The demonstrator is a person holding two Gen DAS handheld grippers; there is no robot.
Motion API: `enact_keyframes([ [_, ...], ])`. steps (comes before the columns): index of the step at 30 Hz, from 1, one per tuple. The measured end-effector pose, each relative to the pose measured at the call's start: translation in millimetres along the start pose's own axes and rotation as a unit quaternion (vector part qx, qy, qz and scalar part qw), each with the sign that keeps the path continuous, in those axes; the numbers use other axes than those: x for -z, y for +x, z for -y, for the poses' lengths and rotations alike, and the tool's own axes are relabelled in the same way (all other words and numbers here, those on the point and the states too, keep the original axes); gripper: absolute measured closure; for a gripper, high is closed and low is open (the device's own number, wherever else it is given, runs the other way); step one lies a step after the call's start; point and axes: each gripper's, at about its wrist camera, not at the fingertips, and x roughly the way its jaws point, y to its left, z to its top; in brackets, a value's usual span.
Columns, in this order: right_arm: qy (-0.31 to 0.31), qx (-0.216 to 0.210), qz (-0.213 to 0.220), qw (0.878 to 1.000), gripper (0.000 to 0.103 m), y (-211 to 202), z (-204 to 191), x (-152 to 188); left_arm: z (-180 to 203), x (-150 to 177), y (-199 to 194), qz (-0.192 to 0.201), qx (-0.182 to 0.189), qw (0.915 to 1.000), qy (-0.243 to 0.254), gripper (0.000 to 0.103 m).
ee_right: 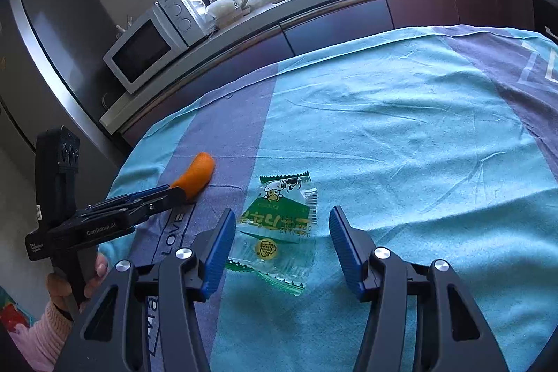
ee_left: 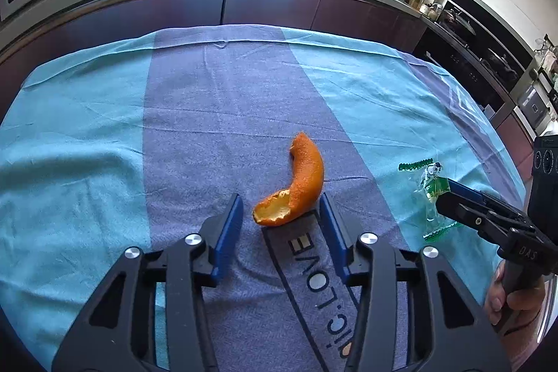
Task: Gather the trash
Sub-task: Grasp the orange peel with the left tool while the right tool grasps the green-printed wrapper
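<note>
A curved orange peel point(ee_left: 307, 176) lies on the striped cloth. Its near end sits between the blue pads of my left gripper point(ee_left: 280, 197), which is open: the right pad is at the peel's edge and a gap shows on the left. A clear and green snack wrapper point(ee_right: 279, 225) lies flat to the right of the peel. My right gripper point(ee_right: 281, 211) hangs open just over it, one finger on each side. In the left wrist view the right gripper point(ee_left: 450, 194) reaches the wrapper point(ee_left: 427, 187). In the right wrist view the left gripper point(ee_right: 178, 192) meets the peel point(ee_right: 200, 171).
A teal and purple cloth point(ee_left: 209, 114) covers the table. Behind the table runs a kitchen counter with a microwave point(ee_right: 139, 54), jars and dishes. A fridge point(ee_right: 52, 40) stands at the left and an oven point(ee_left: 488, 58) at the right. A hand in a pink sleeve point(ee_right: 48, 326) holds the left gripper.
</note>
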Motion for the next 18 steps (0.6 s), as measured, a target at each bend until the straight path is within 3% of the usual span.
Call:
enact_keyframes([
  [9,-0.017,-0.001,-0.003,1.0,0.079,2,-6,1,6,5,-4,0.012,-0.004,0.9999,0.006,0.075],
  [18,-0.028,-0.004,0.006,1.0,0.096,-3,-13,3,8,17,-23,0.033,-0.013,0.9992,0.02,0.082],
])
